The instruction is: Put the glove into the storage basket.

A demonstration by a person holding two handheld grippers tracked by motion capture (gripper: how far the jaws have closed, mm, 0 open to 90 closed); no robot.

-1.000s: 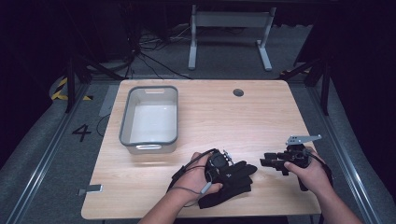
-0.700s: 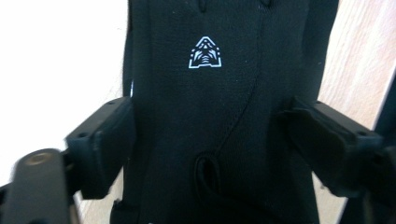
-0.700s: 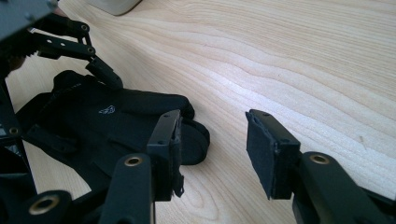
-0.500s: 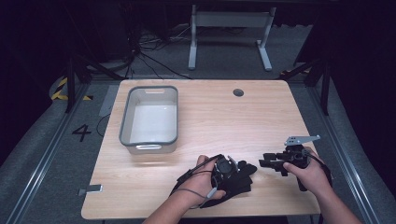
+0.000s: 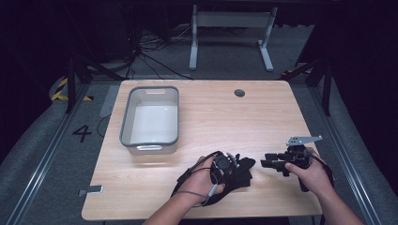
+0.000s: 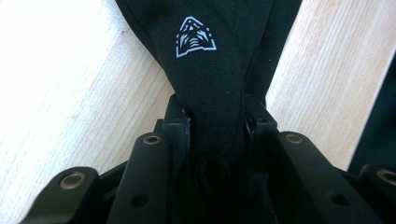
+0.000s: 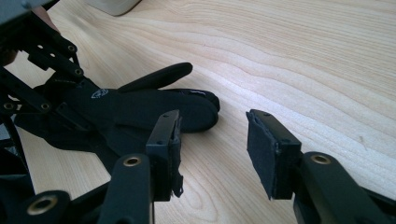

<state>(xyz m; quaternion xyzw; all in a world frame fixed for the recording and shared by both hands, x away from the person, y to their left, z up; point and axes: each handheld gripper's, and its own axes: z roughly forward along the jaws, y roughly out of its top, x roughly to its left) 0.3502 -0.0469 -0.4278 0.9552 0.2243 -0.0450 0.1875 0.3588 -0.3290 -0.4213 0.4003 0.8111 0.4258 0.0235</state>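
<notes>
- A black fabric glove [image 5: 237, 174] with a small white emblem is seen lying on the light wooden surface [image 5: 211, 112], in the lower middle of the high view, between the two hands.
- The left gripper [image 5: 224, 165] is clenched on the glove: in the left gripper view the black cloth [image 6: 205, 60] is pinched between both fingers [image 6: 180, 128], and it runs away toward the top of that frame.
- The right gripper [image 5: 273, 164] is held just right of the glove in the high view, with its fingers [image 7: 273, 151] spread and nothing between them.
- In the right gripper view the glove [image 7: 154, 109] lies to the left of the gap, its long axis running across the frame and its fingertips pointing toward the open gap; the right gripper is judged the nearer free one for a second grasp.
- A grey rectangular plastic bin [image 5: 151, 119] stands empty at the upper left of the surface, well apart from the glove.
- Against the earlier high view, the left hand [image 5: 199, 180] and the glove have been shifted slightly rightward, toward the right gripper, which is little changed.
</notes>
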